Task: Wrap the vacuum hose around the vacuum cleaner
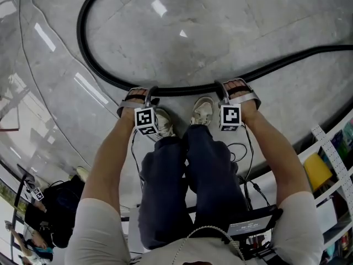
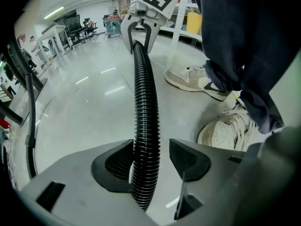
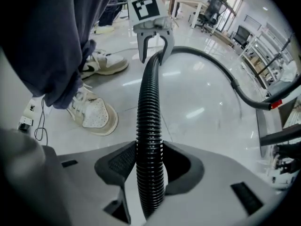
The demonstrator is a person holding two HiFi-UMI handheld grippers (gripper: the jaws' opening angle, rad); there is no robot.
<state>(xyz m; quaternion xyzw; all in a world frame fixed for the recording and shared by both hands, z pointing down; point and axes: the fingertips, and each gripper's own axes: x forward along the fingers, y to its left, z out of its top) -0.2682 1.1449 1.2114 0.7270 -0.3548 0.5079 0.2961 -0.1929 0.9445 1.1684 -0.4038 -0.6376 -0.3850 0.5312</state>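
A black ribbed vacuum hose (image 1: 182, 88) lies on the grey floor, curving away in a wide loop at upper left and running off to the right. Both grippers point down at the straight stretch in front of the person's feet. My left gripper (image 1: 144, 94) straddles the hose (image 2: 145, 107); its jaws stand open, with a gap between the hose and the right-hand pad (image 2: 188, 157). My right gripper (image 1: 231, 88) has both pads against the hose (image 3: 149, 117) and is shut on it. Each gripper view shows the other gripper further along the hose. No vacuum cleaner is in view.
The person's two pale sneakers (image 1: 203, 112) stand just behind the hose. A white shelving rack (image 1: 331, 159) with goods runs along the right. Thin cables (image 1: 245, 164) trail on the floor by the legs. Desks and office chairs (image 2: 75, 25) stand far off.
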